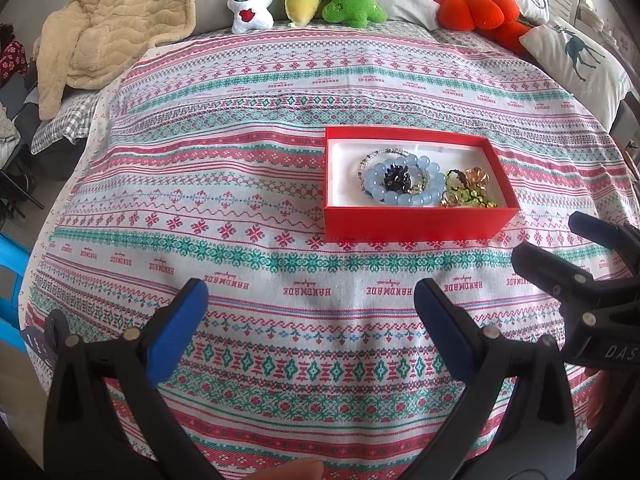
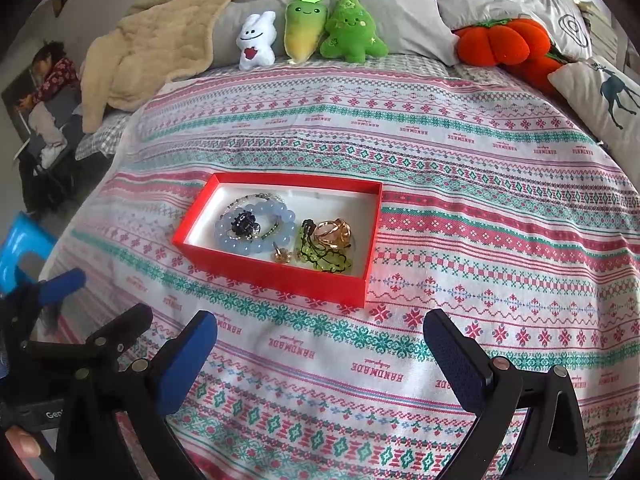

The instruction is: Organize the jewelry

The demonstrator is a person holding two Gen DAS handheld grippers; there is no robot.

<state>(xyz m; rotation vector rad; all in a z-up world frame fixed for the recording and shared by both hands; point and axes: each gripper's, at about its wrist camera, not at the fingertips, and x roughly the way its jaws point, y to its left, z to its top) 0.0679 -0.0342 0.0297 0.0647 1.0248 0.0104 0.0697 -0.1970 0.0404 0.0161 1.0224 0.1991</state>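
Box (image 1: 416, 220) mid-bedspread (image 1: 240, 184), tongs (image 1: 312, 304) apart

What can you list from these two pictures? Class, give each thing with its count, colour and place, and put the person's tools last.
box: one, red, on the bedspread
bead bracelet: one, pale blue, in the box
dark ornament: one, black, inside the bracelet's ring
green beads: one strand, in the box
gold pieces: several, in the box
plush toys: three, white, yellow-green, green, at the pillows
orange cushion: far right
blanket: beige, far left
left gripper: open
right gripper: open
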